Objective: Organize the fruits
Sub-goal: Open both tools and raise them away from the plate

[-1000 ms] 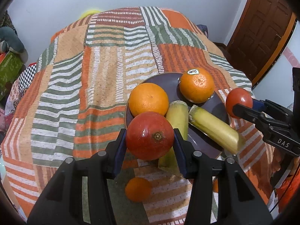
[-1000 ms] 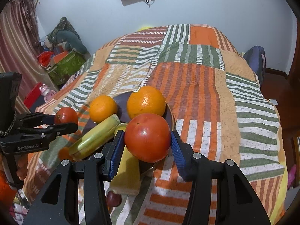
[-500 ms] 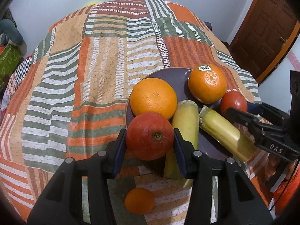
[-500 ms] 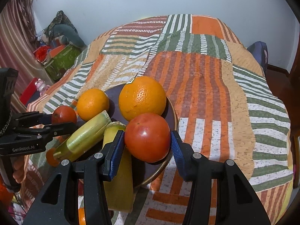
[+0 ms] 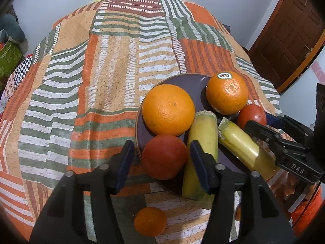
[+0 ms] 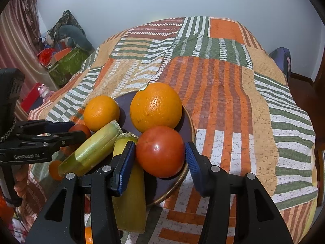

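A dark plate (image 5: 178, 82) (image 6: 187, 122) lies on the patchwork bedspread. It holds two oranges (image 5: 168, 109) (image 5: 227, 92), two yellow-green cane pieces (image 5: 200, 142) (image 5: 241, 144) and two red fruits. My left gripper (image 5: 162, 155) is open around a red fruit (image 5: 164, 156) resting on the plate's near edge, with gaps at both pads. My right gripper (image 6: 160, 151) is open around a red tomato (image 6: 160, 151) resting on the plate, a gap at each pad. The tomato also shows in the left wrist view (image 5: 251, 117).
A small orange (image 5: 150, 221) lies on the bedspread in front of the plate, under my left gripper. Boxes and a plush toy (image 6: 67, 57) sit on the floor at the bed's left. A wooden door (image 5: 288, 40) stands at the right.
Both grippers came down over the plate and opened. The red fruit and the tomato, held one second ago, now rest on the plate between the parted pads.
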### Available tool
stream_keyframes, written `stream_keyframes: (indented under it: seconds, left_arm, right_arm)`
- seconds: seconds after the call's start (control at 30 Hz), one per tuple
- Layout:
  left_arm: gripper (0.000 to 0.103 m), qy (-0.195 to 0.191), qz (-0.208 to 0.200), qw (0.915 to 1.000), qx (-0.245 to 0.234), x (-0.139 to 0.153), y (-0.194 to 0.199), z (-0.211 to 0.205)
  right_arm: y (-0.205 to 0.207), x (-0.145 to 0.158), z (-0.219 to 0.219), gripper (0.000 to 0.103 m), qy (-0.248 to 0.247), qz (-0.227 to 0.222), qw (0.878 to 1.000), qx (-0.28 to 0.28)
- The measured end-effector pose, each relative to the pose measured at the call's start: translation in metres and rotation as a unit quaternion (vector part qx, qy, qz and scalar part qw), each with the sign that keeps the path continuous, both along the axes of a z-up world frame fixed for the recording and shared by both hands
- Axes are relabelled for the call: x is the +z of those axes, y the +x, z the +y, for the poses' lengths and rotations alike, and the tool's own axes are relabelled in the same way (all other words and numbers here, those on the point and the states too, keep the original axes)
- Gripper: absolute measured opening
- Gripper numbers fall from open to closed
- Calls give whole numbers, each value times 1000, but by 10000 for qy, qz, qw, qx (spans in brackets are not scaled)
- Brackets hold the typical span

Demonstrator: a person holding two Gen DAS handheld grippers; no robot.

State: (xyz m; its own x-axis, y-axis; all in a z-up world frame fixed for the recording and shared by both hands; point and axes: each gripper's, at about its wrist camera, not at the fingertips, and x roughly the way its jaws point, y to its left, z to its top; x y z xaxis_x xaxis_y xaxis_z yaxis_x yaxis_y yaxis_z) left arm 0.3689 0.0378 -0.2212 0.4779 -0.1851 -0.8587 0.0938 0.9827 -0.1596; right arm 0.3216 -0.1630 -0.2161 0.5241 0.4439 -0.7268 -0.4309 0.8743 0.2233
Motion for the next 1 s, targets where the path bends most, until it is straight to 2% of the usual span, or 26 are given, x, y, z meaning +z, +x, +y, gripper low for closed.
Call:
stream_keyframes:
  seconds: [0.33, 0.4, 0.5, 1.0]
  left_arm:
    - [61, 53, -254, 9997, -29, 22, -17, -2]
    - [63, 21, -309, 9995, -8, 28, -23, 1]
    - [68, 36, -410, 9991, 42, 37, -33, 3]
    - [72, 375, -701, 9965, 247, 75, -90, 26]
  right_arm:
    - [-12, 15, -1, 52, -65, -203, 9998, -15]
    - [-17, 20, -2, 56, -52, -253, 9997, -35]
    - [-25, 28, -3, 56, -61, -327, 9994, -37]
    - [-69, 53, -3, 60, -137, -509, 9986, -34]
